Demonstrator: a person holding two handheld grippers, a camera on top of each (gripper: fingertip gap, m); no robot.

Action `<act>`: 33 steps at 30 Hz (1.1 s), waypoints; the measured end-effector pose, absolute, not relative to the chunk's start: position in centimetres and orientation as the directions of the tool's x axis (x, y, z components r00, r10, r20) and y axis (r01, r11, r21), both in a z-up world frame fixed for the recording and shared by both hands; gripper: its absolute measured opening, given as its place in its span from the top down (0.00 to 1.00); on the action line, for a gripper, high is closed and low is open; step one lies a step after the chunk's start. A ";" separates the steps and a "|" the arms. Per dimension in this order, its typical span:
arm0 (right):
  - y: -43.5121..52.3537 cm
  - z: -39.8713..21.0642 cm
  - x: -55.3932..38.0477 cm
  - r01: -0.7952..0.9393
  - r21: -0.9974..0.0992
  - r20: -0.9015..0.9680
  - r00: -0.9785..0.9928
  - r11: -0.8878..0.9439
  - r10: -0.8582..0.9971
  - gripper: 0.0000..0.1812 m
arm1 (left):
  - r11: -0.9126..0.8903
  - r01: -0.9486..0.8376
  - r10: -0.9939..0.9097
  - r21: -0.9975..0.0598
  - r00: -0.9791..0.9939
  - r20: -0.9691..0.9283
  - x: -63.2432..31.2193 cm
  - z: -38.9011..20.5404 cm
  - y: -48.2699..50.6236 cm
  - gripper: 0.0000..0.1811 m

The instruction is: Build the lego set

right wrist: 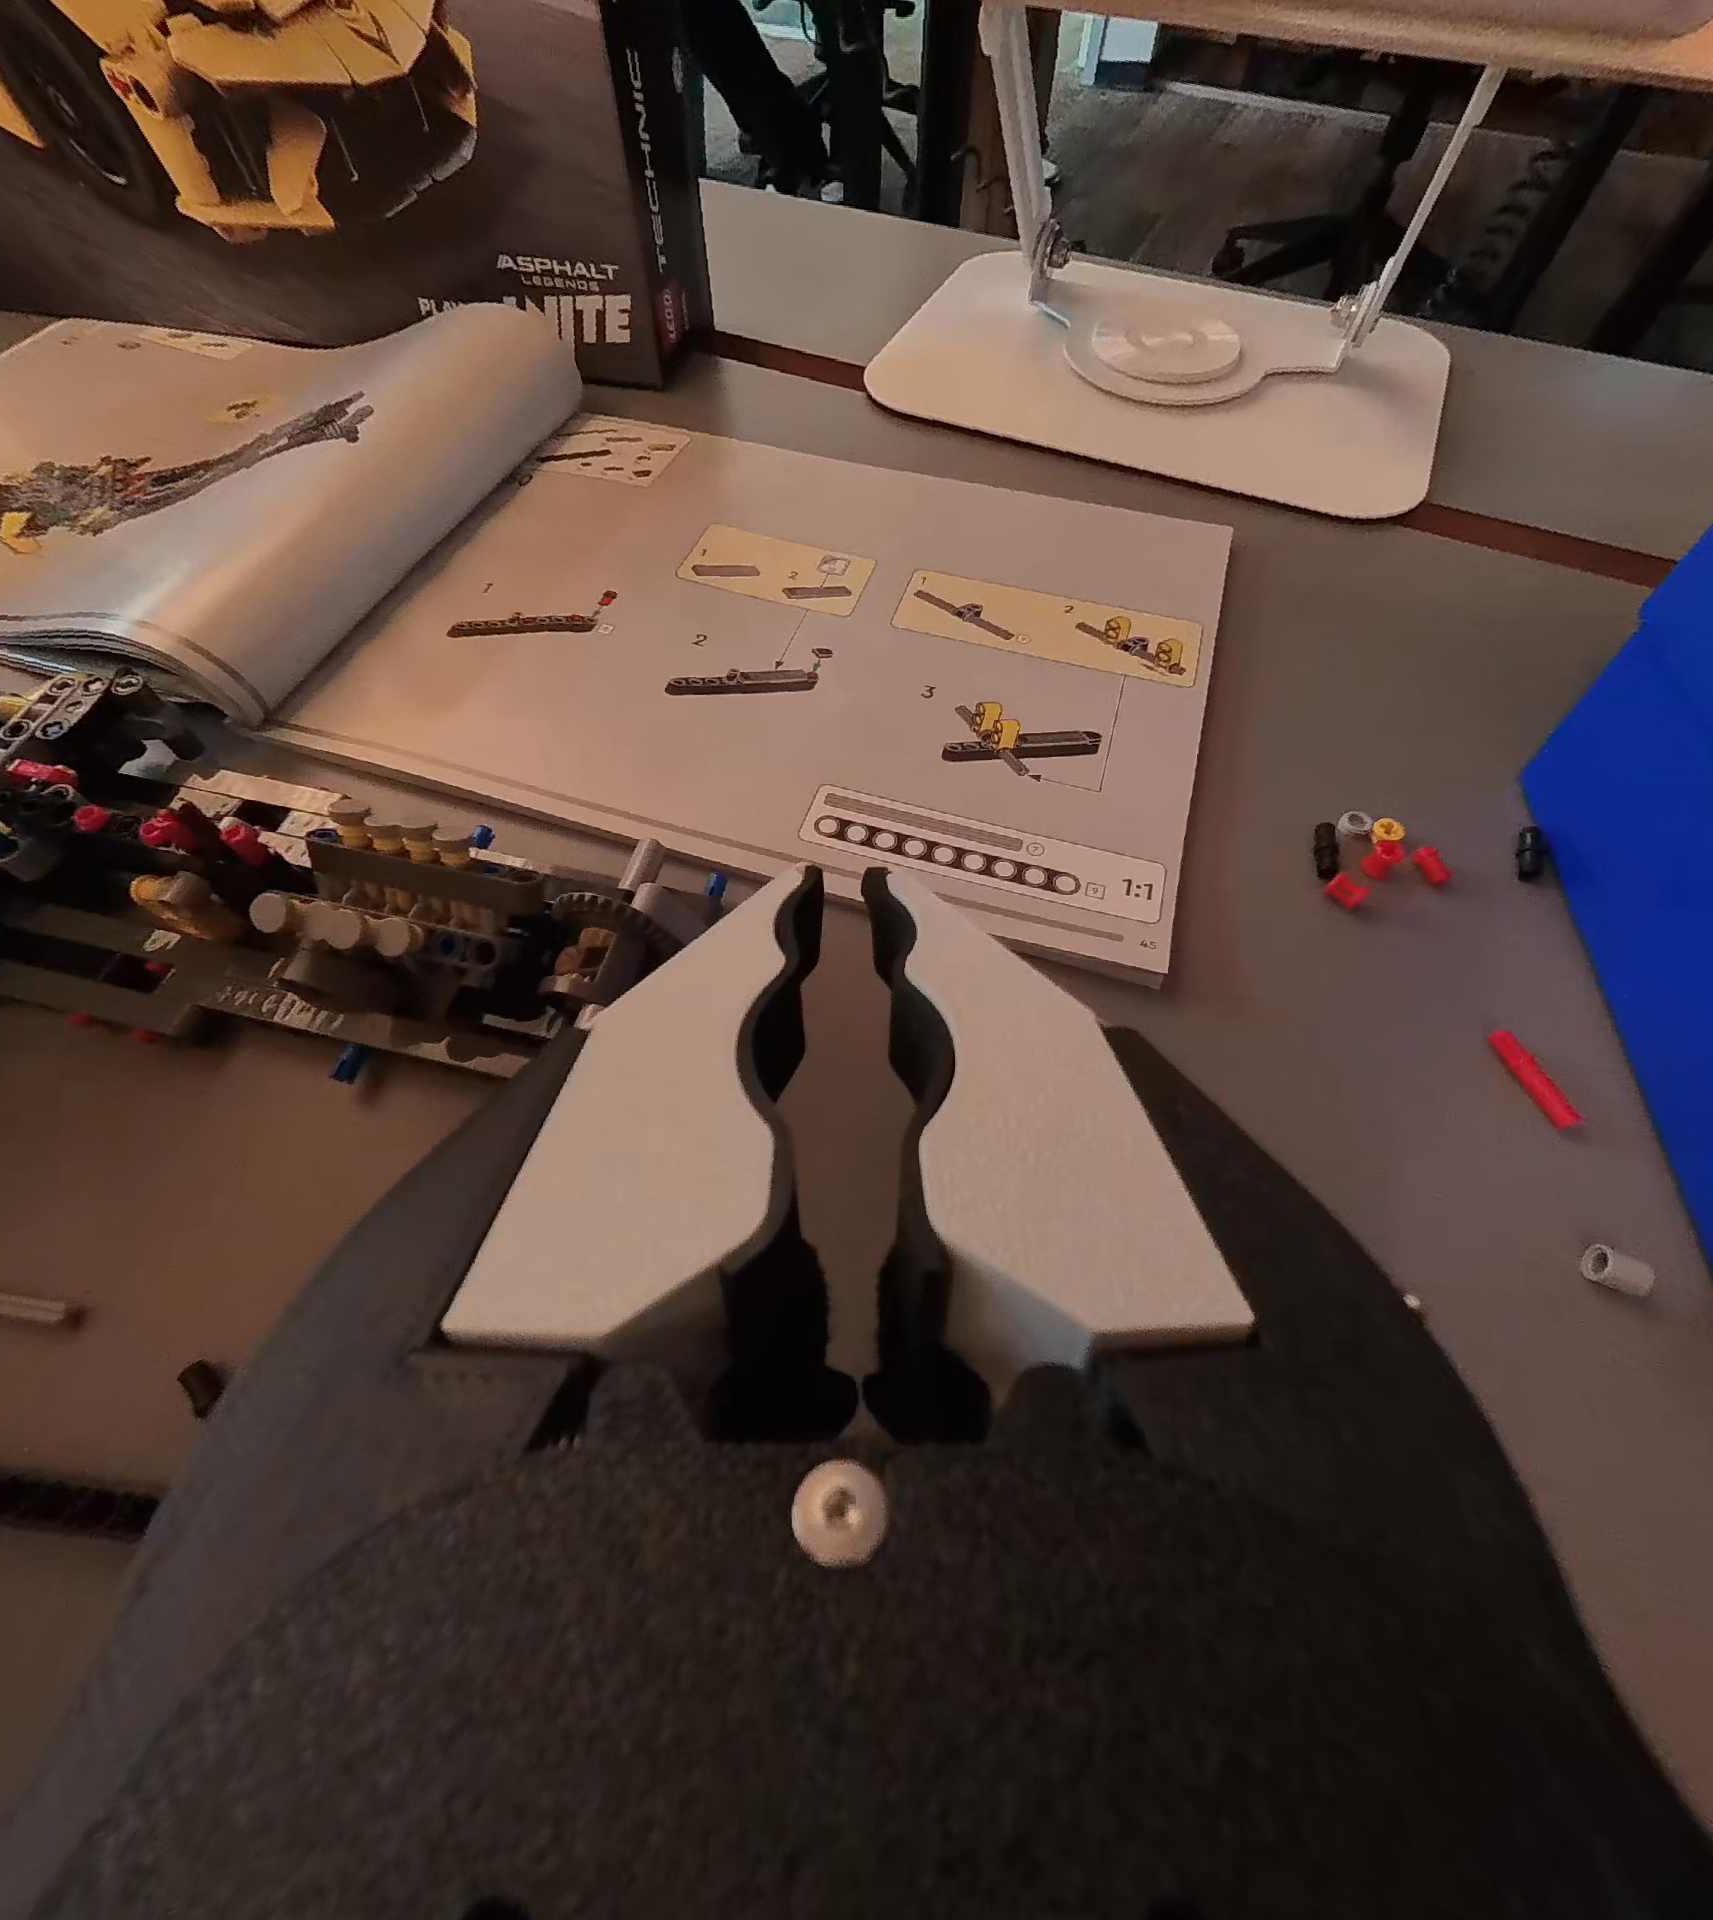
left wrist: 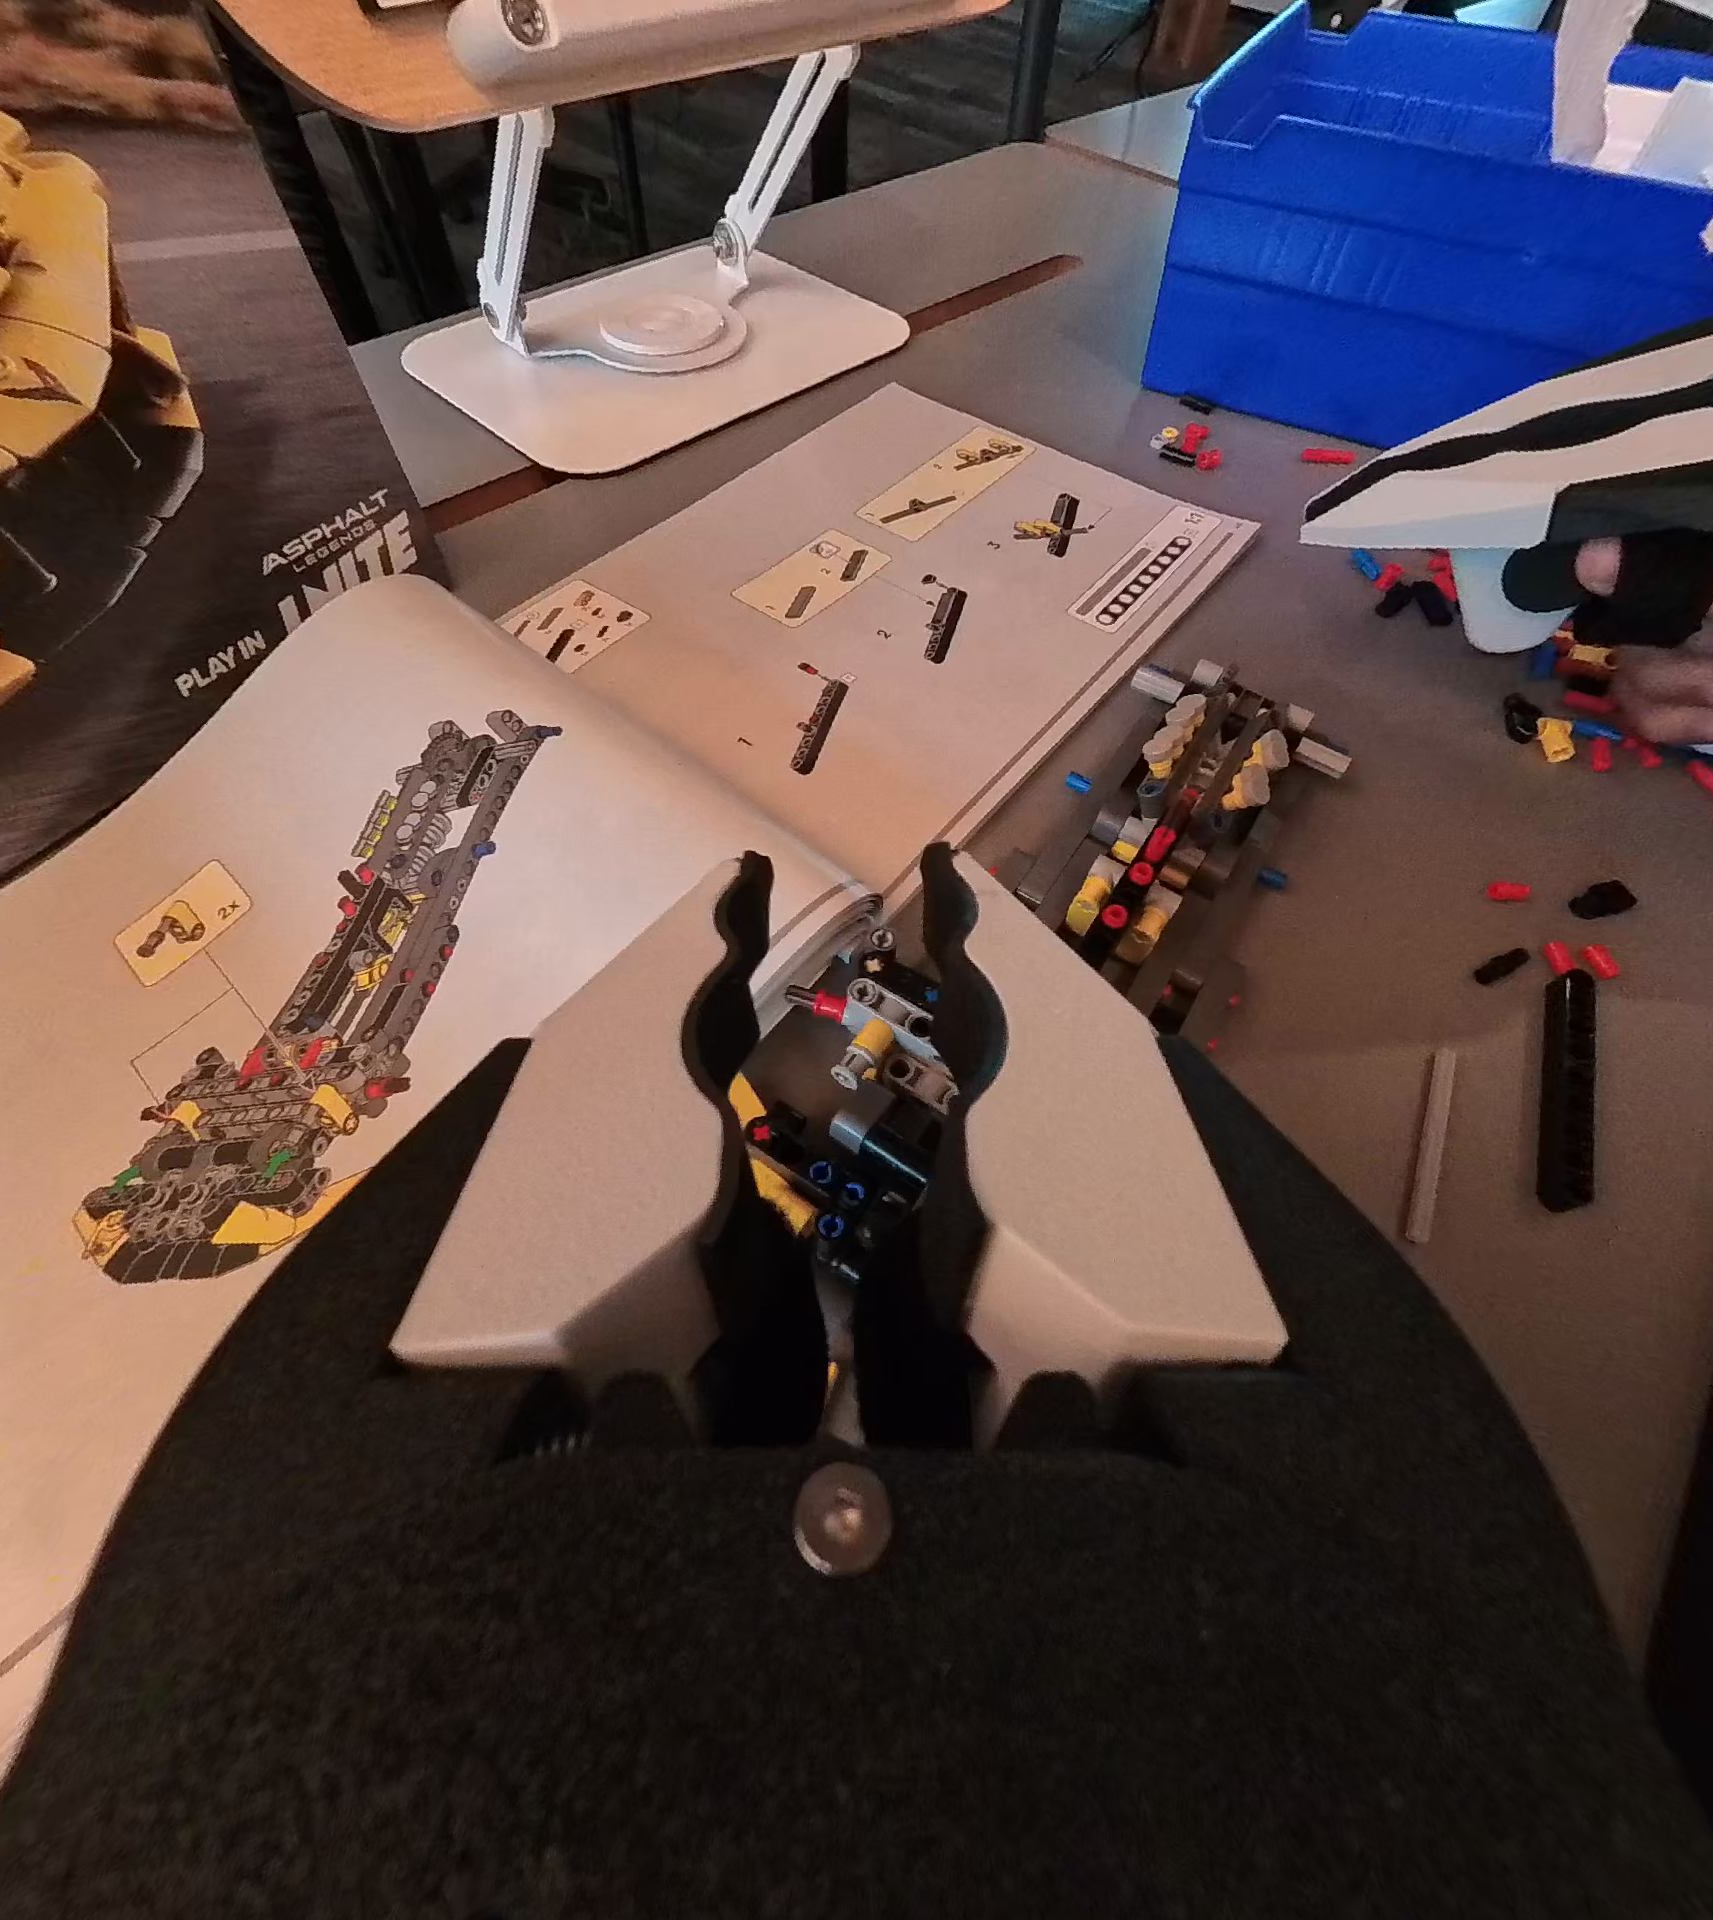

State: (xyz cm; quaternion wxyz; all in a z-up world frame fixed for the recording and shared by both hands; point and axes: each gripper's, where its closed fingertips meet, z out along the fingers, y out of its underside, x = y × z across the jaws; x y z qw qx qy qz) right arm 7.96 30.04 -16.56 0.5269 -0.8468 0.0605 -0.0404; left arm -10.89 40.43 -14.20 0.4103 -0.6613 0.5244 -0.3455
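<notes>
Only the left wrist view shows the black beam [left wrist: 1567, 1091] whole.

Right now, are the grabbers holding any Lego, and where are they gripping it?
Neither. The left hand-held gripper is open above the car frame's front end; the right hand-held gripper is nearly closed with nothing between its fingers.

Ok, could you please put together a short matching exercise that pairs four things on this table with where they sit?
Things:
1. instruction booklet
2. blue bin
3. white stand
4. black beam

Places:
A. far right of the table, with white paper in it
B. lying open in the middle, beside the half-built model
C. alone on the table, next to a thin grey rod
D. behind the booklet, at the table's far edge

Pairs: 1-B, 2-A, 3-D, 4-C
</notes>
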 end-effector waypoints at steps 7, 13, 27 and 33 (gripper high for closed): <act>30.1 -16.5 8.0 -0.058 -0.900 0.006 0.989 -0.431 -0.147 0.96 | -0.136 -0.399 -0.976 -0.907 0.210 0.054 -10.9 -14.1 40.3 0.85; 30.0 -16.3 7.9 -0.057 -0.903 0.004 0.990 -0.426 -0.142 0.96 | -0.127 -0.403 -0.976 -0.906 0.216 0.041 -11.0 -14.1 40.4 0.85; 30.1 -16.0 7.5 -0.084 -0.909 -0.042 0.993 -0.408 -0.112 0.96 | -0.130 -0.420 -0.972 -0.898 0.232 0.032 -10.9 -14.6 40.7 0.85; 30.1 -16.1 7.3 -0.081 -0.908 -0.042 0.994 -0.412 -0.105 0.96 | -0.104 -0.426 -0.972 -0.899 0.234 0.002 -11.0 -14.5 40.6 0.85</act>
